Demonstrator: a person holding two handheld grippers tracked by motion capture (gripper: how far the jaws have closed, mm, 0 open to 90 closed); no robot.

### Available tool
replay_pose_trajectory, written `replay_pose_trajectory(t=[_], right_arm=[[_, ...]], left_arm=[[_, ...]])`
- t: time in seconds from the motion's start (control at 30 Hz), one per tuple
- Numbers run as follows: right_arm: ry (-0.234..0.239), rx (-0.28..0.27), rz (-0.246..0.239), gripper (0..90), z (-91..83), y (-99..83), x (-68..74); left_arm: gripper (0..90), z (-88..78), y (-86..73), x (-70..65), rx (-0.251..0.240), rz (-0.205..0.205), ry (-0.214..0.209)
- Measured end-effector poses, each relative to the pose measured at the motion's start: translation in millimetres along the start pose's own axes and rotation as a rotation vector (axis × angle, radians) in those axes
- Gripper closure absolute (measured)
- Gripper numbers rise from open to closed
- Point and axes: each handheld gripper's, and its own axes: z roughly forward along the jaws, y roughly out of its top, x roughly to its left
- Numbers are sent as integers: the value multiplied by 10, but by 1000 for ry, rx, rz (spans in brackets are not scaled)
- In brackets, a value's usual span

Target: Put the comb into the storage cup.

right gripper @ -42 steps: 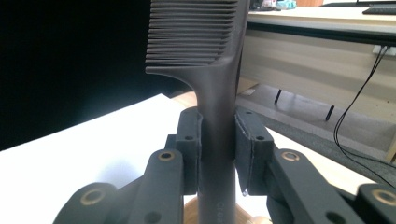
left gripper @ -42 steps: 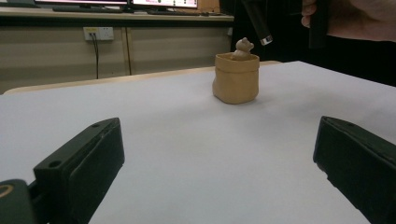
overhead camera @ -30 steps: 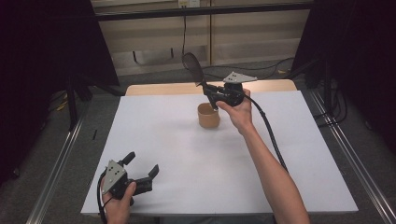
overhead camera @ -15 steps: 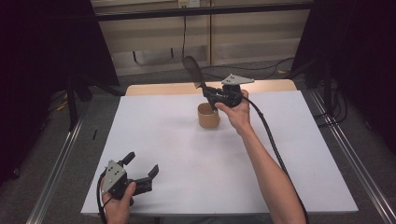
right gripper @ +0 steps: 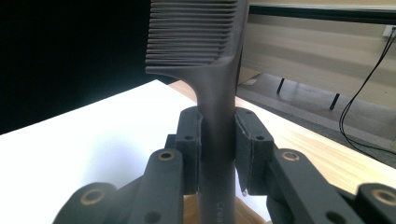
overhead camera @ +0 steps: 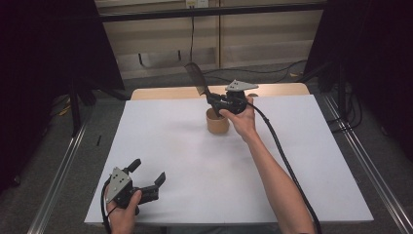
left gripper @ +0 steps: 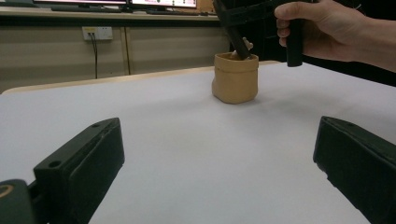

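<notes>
Two black hand-held grippers are seen, the left gripper (overhead camera: 146, 181) and the right gripper (overhead camera: 210, 99). Each is topped by a grey three-cornered plate pierced with small holes. A thick black cable is trailed from each body. Blocky black fingers (right gripper: 189, 149) are joined by brass-ringed pivot screws. Both forearms are left bare, without sleeves.

A white-topped table (overhead camera: 311, 161) with a bare wooden far edge bears a tan pouch-like cup (overhead camera: 217, 122) near its far middle

A matt black plastic comb (right gripper: 205, 70) rises from a soft tan paper-like pot (left gripper: 235, 77) on a smooth white tabletop (overhead camera: 170, 146).
</notes>
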Motion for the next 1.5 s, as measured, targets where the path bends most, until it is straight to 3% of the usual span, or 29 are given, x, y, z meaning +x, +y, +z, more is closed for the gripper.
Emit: replay_pose_trajectory(t=[0.43,1.2,1.5], right_arm=[[4,33,-29,728,35,-100,45],[-8,52,-15,726,22,-248,39],[-22,77,-56,725,-1,-255,75]], left_arm=[[19,-7,2,5,0,2,1],[19,-6,2,-2,2,4,1],[20,-2,0,-3,5,6,0]])
